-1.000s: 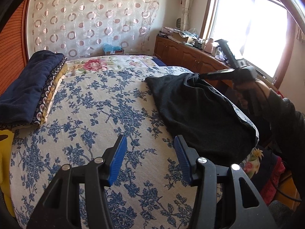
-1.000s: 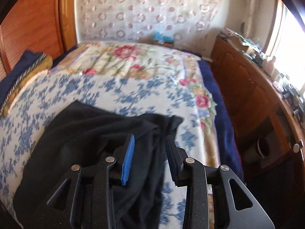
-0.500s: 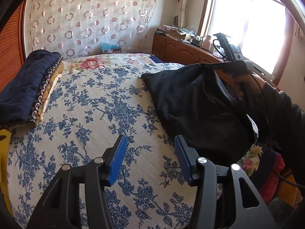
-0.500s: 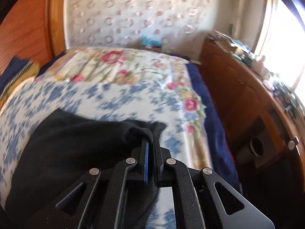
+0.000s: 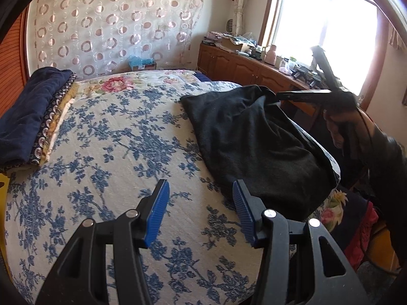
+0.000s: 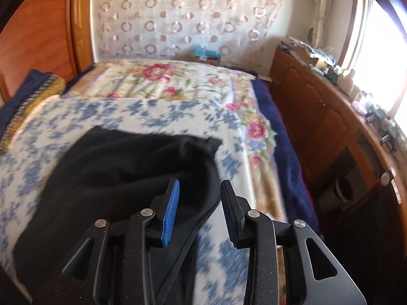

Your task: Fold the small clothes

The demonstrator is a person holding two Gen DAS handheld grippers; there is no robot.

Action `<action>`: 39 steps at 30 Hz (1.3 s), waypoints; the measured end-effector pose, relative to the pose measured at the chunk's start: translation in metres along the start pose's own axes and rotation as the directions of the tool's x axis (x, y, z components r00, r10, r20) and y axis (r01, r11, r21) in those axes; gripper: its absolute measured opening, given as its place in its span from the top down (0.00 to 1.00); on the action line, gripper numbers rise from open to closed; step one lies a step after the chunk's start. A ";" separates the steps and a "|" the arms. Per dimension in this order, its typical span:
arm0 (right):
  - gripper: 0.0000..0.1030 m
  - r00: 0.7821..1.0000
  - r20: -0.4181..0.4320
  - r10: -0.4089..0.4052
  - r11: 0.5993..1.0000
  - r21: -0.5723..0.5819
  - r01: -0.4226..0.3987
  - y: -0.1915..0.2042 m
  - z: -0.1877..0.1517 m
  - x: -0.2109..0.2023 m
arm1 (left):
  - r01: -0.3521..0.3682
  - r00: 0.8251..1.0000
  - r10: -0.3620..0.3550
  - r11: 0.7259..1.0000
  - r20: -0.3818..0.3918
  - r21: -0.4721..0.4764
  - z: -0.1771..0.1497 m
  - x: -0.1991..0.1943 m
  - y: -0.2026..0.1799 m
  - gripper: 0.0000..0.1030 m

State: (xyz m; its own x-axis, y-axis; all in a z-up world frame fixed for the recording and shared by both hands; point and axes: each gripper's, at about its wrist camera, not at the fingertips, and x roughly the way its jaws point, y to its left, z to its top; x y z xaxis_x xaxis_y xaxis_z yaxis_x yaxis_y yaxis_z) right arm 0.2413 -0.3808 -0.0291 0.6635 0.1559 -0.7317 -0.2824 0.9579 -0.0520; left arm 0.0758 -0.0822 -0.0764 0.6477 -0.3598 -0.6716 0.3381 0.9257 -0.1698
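The jaws of our right gripper (image 6: pixel 199 188) have just been opening and now stand apart, with the black cloth under and between them but the blue pads not pressing on it. The jaws of our left gripper (image 5: pixel 199 193) are released too, spread over the bare bedspread with nothing between them. The black garment (image 5: pixel 257 142) lies in a loose heap on the right part of the bed, near its edge; one dark hem runs below the right jaws, and a corner of the cloth points toward the far side of the bed. From the left wrist view we see the right gripper (image 5: pixel 304 95) touching or just above the raised far end of the garment, held by a hand (image 5: pixel 338 129) in a dark sleeve. Under the garment is a white bedspread with blue flowers (image 5: pixel 122 157), and beyond it a cover with pink roses (image 6: pixel 162 78). A folded dark blue blanket (image 5: pixel 28 111) rests at the left side of the bed. Behind the bed hangs a curtain with ring pattern (image 5: pixel 114 23), and on the right a wooden cabinet (image 6: pixel 320 117) stands under a bright window (image 5: pixel 328 28).
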 end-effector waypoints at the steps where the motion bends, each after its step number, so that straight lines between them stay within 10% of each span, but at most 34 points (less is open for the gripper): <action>1: 0.68 1.000 0.004 0.014 1.000 0.000 -0.014 0.002 -0.006 -0.006 | 0.011 1.000 -0.011 1.000 -0.006 0.003 -0.001 0.001 -0.002 0.51; 13: 0.64 0.996 0.029 0.083 0.996 0.028 -0.084 0.020 -0.108 -0.083 | 0.155 0.980 -0.149 0.987 -0.133 0.038 -0.025 0.024 -0.037 0.51; 20: 0.63 0.993 0.013 0.118 0.993 0.015 -0.118 0.033 -0.125 -0.087 | 0.188 0.968 -0.174 0.980 -0.184 0.062 -0.027 0.039 -0.050 1.00; 39: 0.57 0.995 -0.036 0.094 0.991 0.101 -0.090 0.009 -0.149 -0.078 | 0.195 0.970 -0.179 0.977 -0.162 0.087 -0.034 0.007 -0.056 1.00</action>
State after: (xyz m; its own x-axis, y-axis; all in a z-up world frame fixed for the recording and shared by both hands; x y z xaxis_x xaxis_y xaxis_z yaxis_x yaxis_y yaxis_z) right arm 0.0839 -0.4205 -0.0734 0.6088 0.2371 -0.7571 -0.2699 0.9593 0.0833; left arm 0.0378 -0.1328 -0.0964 0.4575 -0.4960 -0.7380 0.5158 0.8241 -0.2341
